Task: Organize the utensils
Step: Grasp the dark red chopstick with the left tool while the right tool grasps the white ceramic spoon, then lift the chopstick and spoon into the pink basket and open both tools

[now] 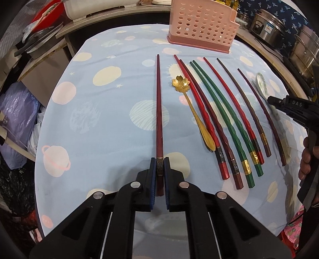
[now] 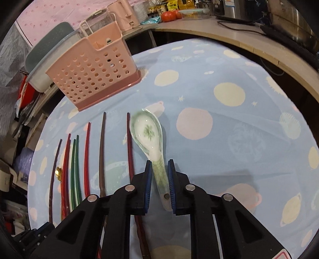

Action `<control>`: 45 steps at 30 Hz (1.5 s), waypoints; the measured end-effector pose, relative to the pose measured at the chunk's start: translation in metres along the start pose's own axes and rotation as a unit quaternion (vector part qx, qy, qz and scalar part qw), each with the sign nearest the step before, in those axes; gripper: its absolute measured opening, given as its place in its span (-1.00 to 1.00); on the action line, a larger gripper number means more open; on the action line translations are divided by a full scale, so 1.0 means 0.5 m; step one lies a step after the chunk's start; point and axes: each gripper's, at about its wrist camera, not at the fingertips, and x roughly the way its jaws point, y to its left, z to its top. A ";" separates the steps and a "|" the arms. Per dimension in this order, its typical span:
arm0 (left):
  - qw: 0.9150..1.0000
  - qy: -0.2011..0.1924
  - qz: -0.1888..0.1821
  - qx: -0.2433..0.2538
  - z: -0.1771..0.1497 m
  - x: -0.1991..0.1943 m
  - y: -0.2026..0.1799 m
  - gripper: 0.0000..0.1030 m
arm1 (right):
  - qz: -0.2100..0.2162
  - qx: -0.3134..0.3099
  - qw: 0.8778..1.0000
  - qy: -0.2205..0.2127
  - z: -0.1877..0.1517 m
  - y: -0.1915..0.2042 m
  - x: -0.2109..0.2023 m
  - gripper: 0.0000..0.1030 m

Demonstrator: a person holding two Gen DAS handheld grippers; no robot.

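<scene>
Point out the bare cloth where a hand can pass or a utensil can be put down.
Free: the cloth right of the ceramic spoon, out to the table's edge; also the strip left of the lone dark red chopstick. Crowded: the row from the gold spoon across the red and green chopsticks, below the pink holder.

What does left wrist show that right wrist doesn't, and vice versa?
Only left wrist: the left gripper shut on the dark red chopstick, the gold flower spoon whole, and steel pots on the counter.

Only right wrist: the right gripper straddling the ceramic spoon handle, the pads at its sides; the pink holder's open top and its compartments; tomatoes on the counter.

Both: the pink holder, the row of red, green and brown chopsticks, and the planet-print cloth.
</scene>
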 end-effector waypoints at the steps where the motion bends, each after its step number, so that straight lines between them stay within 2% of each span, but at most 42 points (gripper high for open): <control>1: 1.000 -0.001 0.000 0.001 0.000 0.001 0.000 -0.86 | 0.002 0.001 1.000 0.001 -0.004 -0.001 0.003 -0.71; 6: 1.000 -0.006 0.001 0.002 0.001 0.003 -0.002 -0.86 | -0.014 -0.017 1.000 -0.011 -0.016 0.009 0.003 -0.75; 9: 1.000 -0.005 -0.003 0.001 0.000 0.001 -0.001 -0.86 | -0.014 -0.019 1.000 -0.010 -0.019 0.008 -0.002 -0.84; 15: 1.000 -0.003 -0.022 -0.009 -0.010 -0.021 0.009 -0.87 | -0.014 -0.018 0.999 -0.035 -0.032 0.005 -0.066 -0.85; 20: 0.999 -0.031 -0.026 -0.013 -0.012 -0.074 0.016 -0.87 | -0.007 -0.013 0.998 -0.066 -0.039 0.004 -0.139 -0.85; 25: 0.997 -0.073 -0.030 -0.019 0.015 -0.143 0.027 -0.87 | -0.001 -0.021 0.995 -0.100 -0.025 0.016 -0.205 -0.88; 30: 0.991 -0.128 -0.028 -0.022 0.085 -0.206 0.038 -0.87 | 0.004 -0.037 0.990 -0.136 0.015 0.041 -0.256 -0.88; 37: 0.980 -0.197 -0.029 -0.014 0.217 -0.279 0.034 -0.87 | 0.022 -0.058 0.985 -0.163 0.094 0.082 -0.287 -0.88; 45: 0.960 -0.278 -0.032 -0.001 0.379 -0.373 0.011 -0.87 | 0.032 -0.076 0.979 -0.185 0.218 0.141 -0.282 -0.88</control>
